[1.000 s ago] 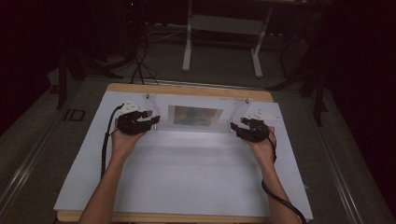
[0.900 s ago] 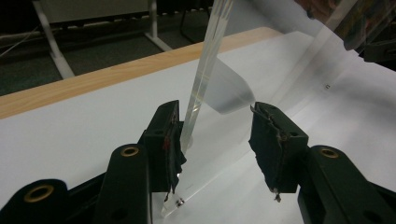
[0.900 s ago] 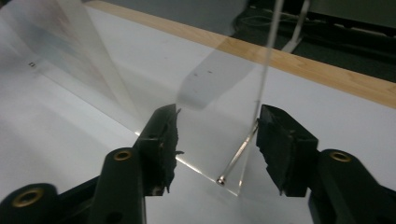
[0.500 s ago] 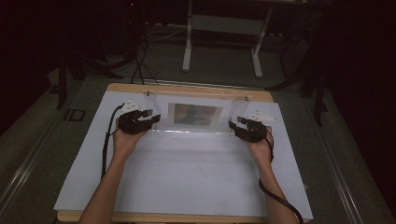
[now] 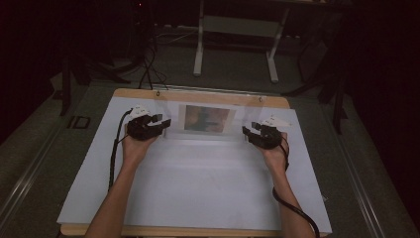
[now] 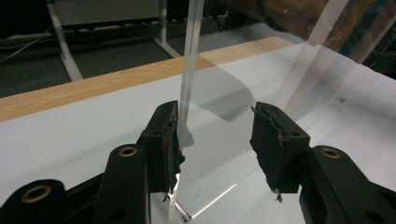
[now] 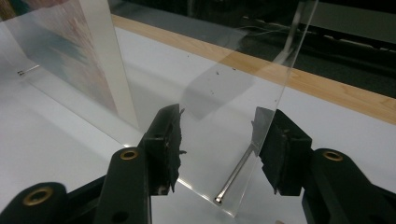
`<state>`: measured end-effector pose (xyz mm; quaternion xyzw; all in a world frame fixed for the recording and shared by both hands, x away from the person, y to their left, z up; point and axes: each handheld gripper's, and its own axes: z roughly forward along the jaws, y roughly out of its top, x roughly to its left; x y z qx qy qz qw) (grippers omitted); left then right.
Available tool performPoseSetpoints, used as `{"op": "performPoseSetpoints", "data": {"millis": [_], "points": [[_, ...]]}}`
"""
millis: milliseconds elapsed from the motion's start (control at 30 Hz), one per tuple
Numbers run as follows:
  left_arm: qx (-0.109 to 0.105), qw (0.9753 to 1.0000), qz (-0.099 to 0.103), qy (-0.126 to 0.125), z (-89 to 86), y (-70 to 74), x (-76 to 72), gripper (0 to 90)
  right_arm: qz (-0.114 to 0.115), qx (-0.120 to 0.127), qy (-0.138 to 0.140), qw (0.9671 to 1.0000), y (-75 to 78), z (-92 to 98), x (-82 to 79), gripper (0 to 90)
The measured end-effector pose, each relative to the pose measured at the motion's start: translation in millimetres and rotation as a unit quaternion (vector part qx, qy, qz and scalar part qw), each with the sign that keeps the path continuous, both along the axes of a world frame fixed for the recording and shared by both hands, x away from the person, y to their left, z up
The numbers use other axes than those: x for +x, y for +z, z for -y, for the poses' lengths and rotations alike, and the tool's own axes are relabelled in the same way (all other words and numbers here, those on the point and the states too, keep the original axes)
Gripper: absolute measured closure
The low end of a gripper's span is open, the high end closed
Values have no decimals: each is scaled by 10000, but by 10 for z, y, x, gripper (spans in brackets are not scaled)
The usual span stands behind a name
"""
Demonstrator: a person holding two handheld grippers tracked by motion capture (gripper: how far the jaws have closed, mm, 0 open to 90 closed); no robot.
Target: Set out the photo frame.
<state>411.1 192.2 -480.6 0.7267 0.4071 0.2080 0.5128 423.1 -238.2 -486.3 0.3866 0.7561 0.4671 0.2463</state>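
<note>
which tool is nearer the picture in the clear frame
Left. The left tool sits just beside the picture's left edge, at the clear frame's end. The right tool is at the other end, with more bare clear panel between.

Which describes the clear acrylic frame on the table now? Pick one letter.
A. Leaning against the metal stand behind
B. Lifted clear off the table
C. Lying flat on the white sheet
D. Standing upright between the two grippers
D: the clear acrylic frame stands upright on the white sheet, with the left gripper and right gripper at its two ends.
</note>
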Motion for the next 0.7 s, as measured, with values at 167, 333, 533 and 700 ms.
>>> {"op": "performPoseSetpoints", "data": {"millis": [167, 333, 533, 700], "points": [[19, 10000, 1, 33, 8, 6, 19, 526, -20, 21, -39, 10000, 2, -7, 16, 513], [84, 9999, 49, 77, 20, 9, 20, 526, -26, 52, -50, 10000, 1, -6, 17, 515], [187, 9997, 105, 89, 38, 23, -11, 526, -39, 8, -48, 10000, 13, -7, -3, 517], [127, 9999, 32, 101, 42, 34, -19, 527, -24, 63, -32, 10000, 35, 10, -31, 521]]}}
